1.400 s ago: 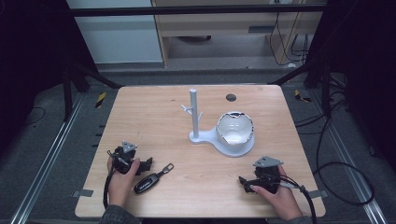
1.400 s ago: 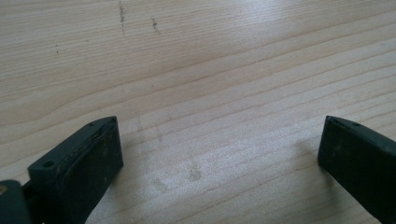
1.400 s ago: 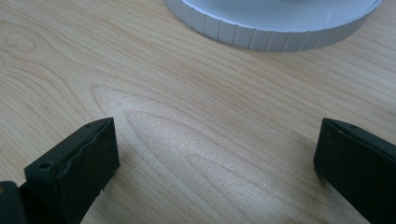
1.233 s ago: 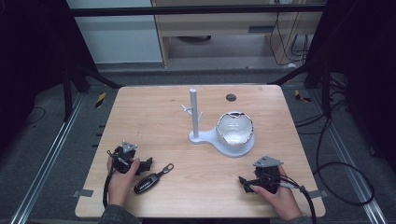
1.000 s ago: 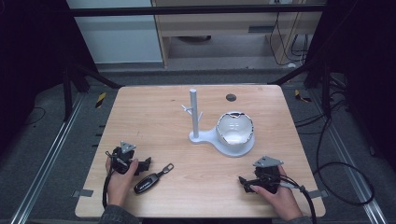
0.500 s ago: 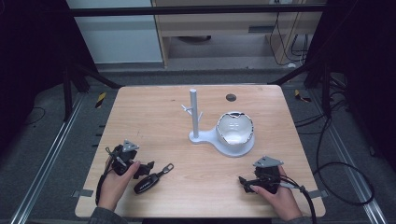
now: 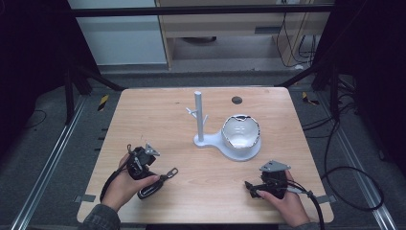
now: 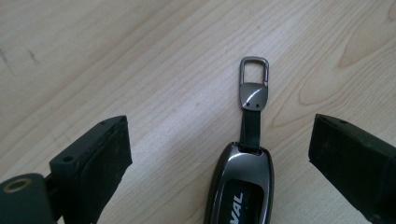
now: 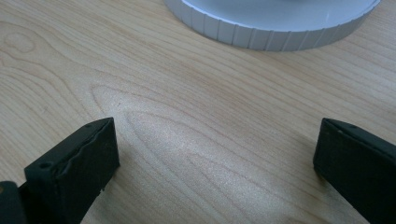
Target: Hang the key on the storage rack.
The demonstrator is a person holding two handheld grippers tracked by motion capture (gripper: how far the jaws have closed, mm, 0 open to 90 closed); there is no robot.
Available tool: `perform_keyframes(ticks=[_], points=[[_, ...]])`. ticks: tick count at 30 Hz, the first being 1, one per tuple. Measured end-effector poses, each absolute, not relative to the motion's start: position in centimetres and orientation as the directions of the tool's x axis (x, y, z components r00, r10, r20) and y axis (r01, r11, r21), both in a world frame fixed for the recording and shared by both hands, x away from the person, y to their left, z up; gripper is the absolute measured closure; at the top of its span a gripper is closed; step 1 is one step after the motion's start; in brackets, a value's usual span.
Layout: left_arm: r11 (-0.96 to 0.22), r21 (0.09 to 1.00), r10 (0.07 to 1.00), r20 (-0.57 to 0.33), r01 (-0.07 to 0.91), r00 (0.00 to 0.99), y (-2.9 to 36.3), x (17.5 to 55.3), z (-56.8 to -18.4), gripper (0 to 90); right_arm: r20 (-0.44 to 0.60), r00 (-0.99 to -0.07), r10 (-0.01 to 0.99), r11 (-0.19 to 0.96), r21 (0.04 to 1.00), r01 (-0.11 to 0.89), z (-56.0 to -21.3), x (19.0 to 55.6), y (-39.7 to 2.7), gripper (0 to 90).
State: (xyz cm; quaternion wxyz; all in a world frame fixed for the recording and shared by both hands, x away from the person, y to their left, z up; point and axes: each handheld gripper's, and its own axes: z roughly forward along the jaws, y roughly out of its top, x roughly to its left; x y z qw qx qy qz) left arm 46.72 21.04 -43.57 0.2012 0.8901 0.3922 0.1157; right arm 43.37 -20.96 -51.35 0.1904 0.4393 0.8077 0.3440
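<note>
Left hand-held gripper [image 8: 219, 154]: spread wide over the key fob [image 8: 240, 186], jaws flanking it on either side, touching neither. Key fob flat on the desk [image 8: 140, 56], metal clip [image 8: 254, 77] pointing away from the jaws. Right hand-held gripper [image 9: 215, 168]: likewise spread wide, holding nothing, above bare desk near the white stand base [image 9: 275, 23].

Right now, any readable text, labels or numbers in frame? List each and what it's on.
"VAL": white letters on the dark inlay of the key fob, cut off by the bottom edge of the left gripper view, so likely part of a longer word.
Left gripper: faint marking on its side in the high view, too small to read.
Nothing else carries readable text.
</note>
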Motion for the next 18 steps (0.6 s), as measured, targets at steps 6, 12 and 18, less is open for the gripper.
perform_keyframes(ticks=[6, 12, 18], points=[[-0.633, 0.395, 0.727, 0.009, 0.665, 0.686, 20.5, 47.8, -43.2, 14.4, -0.006, -0.544, 0.839, 0.38, 0.723, 0.577, -51.4, 43.4, -21.0, 0.5], [-0.693, 0.328, 0.682, 0.008, 0.642, 0.731, 19.0, 48.6, -42.8, 28.3, -0.005, -0.544, 0.839, 0.379, 0.723, 0.578, -51.3, 43.4, -21.0, 0.5], [-0.714, 0.281, 0.661, -0.031, 0.641, 0.75, 18.0, 49.2, -43.7, 35.6, -0.006, -0.546, 0.837, 0.381, 0.723, 0.576, -51.3, 43.4, -21.0, 0.5]])
